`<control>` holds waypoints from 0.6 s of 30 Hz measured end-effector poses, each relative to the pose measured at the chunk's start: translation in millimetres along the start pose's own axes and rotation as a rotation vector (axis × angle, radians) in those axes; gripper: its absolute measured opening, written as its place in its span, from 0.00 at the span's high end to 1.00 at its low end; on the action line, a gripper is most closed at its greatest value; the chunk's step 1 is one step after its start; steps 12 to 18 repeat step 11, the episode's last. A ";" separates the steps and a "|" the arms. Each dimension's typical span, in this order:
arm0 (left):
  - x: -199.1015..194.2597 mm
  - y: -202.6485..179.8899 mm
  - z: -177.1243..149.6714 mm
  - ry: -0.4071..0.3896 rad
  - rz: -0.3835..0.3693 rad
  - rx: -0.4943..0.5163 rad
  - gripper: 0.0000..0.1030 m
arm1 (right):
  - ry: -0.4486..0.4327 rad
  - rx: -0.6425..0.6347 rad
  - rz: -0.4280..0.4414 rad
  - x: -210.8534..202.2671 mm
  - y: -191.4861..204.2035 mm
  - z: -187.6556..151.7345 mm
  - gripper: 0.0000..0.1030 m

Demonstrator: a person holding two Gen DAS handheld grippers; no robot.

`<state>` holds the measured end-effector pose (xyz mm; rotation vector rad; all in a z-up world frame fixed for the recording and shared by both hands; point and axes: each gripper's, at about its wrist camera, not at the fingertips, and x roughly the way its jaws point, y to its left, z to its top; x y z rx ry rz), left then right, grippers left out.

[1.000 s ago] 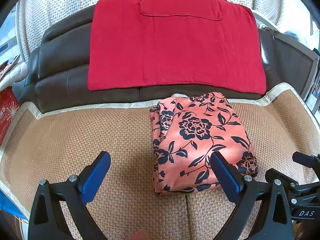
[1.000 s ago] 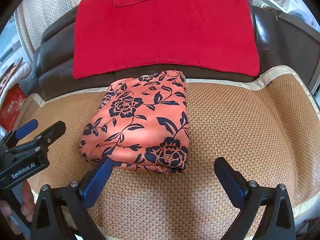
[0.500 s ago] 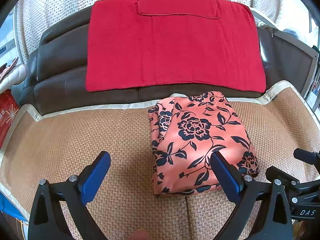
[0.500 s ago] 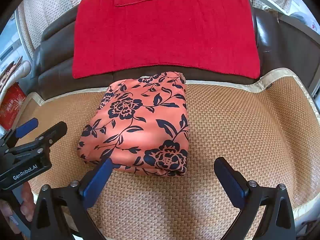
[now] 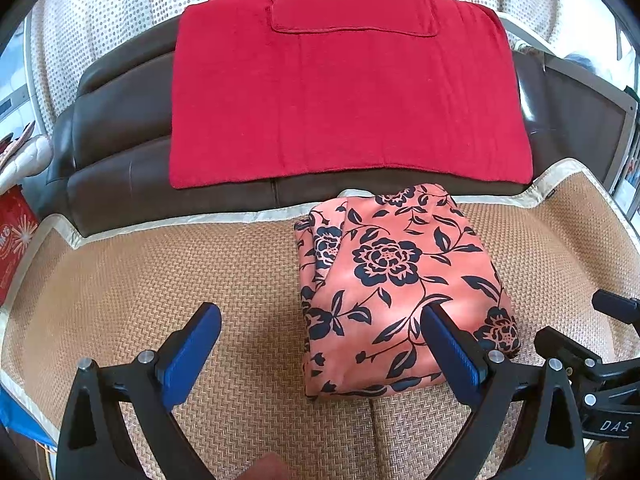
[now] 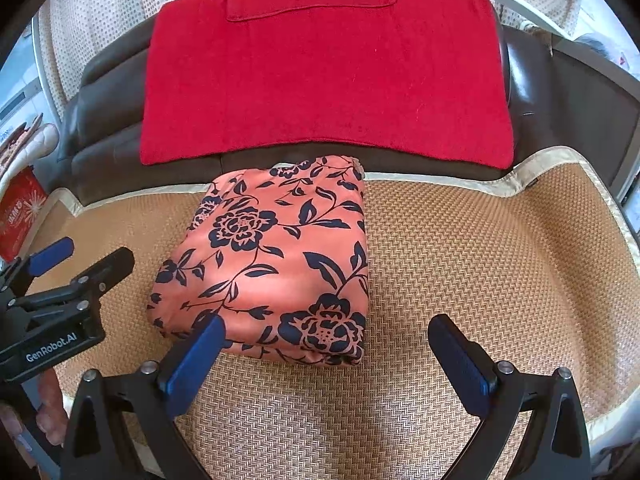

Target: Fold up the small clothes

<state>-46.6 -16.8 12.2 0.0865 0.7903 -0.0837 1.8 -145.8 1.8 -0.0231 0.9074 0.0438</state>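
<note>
The left gripper and right gripper both hover spread wide, holding nothing. Between them, toward the far edge of the woven mat, lies the floral garment, folded into a plump rectangle. It looks light, soft and slippery; pinch a folded edge. The left gripper's body reads "GenRobot.AI".
</note>
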 end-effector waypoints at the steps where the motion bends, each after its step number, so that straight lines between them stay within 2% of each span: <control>1: 0.8 -0.8 0.6 0.002 -0.003 0.000 0.03 | -0.001 0.001 -0.001 -0.2 -0.1 -0.2 0.00; 7: 6.3 -4.1 4.9 0.003 -0.022 -0.002 0.03 | 0.002 0.002 -0.003 2.9 -0.4 2.9 0.00; 9: 6.0 -4.6 6.2 -0.018 -0.036 -0.005 0.03 | 0.003 0.002 -0.003 5.8 -1.3 5.0 0.00; 11: 6.3 -6.3 9.7 -0.039 -0.030 0.006 0.03 | 0.007 0.006 0.000 9.5 -2.0 7.3 0.00; 18: 6.3 -6.3 9.7 -0.039 -0.030 0.006 0.03 | 0.007 0.006 0.000 9.5 -2.0 7.3 0.00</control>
